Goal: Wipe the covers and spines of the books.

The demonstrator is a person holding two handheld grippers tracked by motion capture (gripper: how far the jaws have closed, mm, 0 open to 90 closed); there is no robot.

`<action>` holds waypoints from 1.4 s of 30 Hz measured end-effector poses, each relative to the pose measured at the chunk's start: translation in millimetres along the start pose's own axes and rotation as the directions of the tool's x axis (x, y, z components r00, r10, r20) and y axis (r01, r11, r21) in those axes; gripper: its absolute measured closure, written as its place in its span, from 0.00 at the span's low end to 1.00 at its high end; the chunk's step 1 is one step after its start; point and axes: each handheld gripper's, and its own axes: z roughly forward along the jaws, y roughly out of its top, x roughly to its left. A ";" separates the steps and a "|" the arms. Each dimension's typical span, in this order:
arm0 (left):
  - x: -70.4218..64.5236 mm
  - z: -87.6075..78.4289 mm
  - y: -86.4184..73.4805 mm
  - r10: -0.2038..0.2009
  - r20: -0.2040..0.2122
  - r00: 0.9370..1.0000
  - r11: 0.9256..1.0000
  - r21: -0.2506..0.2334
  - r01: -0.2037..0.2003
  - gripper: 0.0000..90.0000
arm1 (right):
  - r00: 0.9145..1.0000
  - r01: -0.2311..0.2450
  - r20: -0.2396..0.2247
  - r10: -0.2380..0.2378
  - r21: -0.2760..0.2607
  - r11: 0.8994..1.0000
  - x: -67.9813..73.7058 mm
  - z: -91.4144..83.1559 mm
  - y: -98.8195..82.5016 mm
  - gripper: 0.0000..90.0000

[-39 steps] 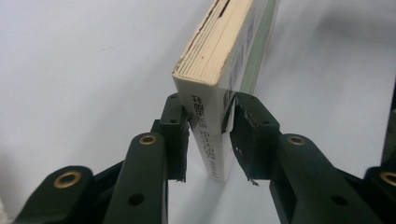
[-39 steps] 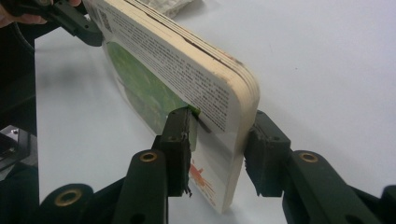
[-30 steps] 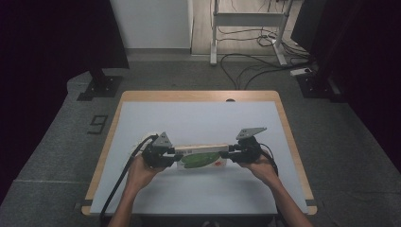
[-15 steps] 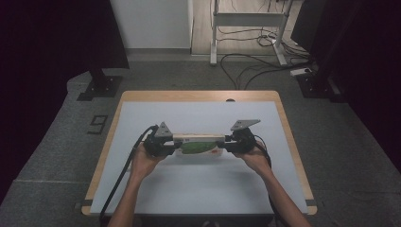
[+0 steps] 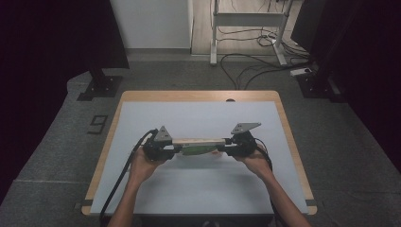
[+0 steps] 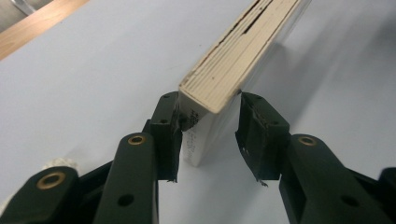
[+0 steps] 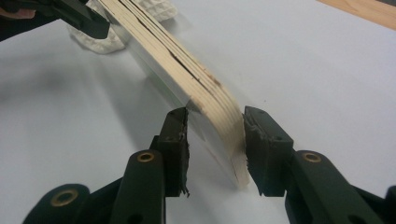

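A long plywood board (image 5: pixel 198 141) with a green face stands on its long edge on the table, spanning from one gripper to the other. My left gripper (image 5: pixel 178 149) has the board's end (image 6: pixel 219 79) between its jaws; one pad (image 6: pixel 170 126) touches it, the other stands off with a gap. My right gripper (image 5: pixel 223 149) brackets the rounded other end (image 7: pixel 219 112), one pad (image 7: pixel 259 140) against the edge and a sliver of space at the other. Both sets of jaws have just been opening, with the board still between them.
A crumpled white cloth (image 7: pixel 154 14) lies on the pale table sheet (image 5: pixel 198 189) by the board's left end, and its corner (image 6: pixel 56 164) shows under my left gripper. The table's wooden rim (image 5: pixel 198 96) frames the sheet. A black cable (image 5: pixel 120 179) trails off the front left.
The board has tipped more upright, showing less of its green face from above. Both hands shifted slightly away from the person.
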 end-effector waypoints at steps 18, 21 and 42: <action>-20.8 -9.7 -19.5 -0.006 0.066 0.998 1.000 -0.028 0.008 0.55 | 0.999 -0.003 -0.037 0.003 0.007 1.000 19.3 -10.4 -19.2 0.52; -25.2 -10.0 -24.3 -0.003 0.064 0.998 0.999 -0.034 0.006 0.54 | 0.999 -0.008 -0.037 0.009 0.014 1.000 21.9 -10.0 -23.4 0.48; -48.4 -3.4 -51.0 -0.093 0.082 0.992 0.995 -0.012 0.094 0.33 | 0.999 -0.021 -0.026 0.022 0.055 0.998 45.4 -5.8 -50.7 0.32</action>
